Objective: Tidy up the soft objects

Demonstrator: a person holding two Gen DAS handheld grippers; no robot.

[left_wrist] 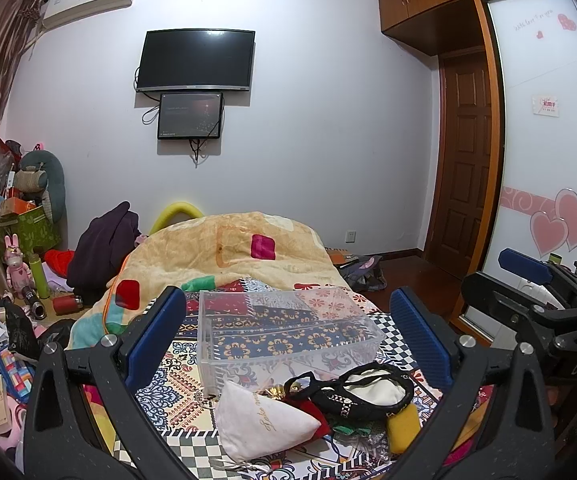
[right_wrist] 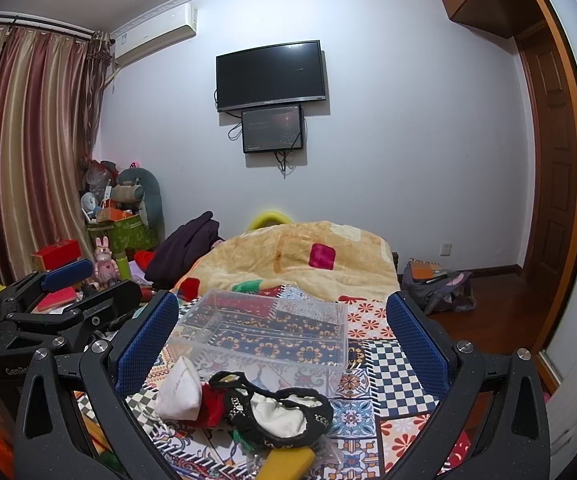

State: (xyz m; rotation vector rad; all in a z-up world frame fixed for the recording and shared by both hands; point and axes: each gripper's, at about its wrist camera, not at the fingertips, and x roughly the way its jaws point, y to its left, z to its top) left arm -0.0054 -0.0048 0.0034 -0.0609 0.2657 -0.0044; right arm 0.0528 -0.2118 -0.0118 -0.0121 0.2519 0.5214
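Left wrist: right tool [left_wrist: 528, 272] reads "DAS" (perhaps partial).

bed [left_wrist: 400, 328]: patterned cover | on it: clear bin [left_wrist: 284, 332] (empty), white pouch [left_wrist: 260, 420], black bag [left_wrist: 368, 392], yellow sponge [left_wrist: 402, 428], red cloth [right_wrist: 212, 404] | far end: blanket [left_wrist: 240, 248]

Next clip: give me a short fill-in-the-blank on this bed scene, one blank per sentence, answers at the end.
1. The clear plastic bin on the patterned bedspread holds ____.
2. Both the left gripper and the right gripper are ____.
3. The white drawstring pouch lies ____ the bin.
4. The black-trimmed cream pouch is held by ____ gripper.

Answers: nothing; open; outside; neither
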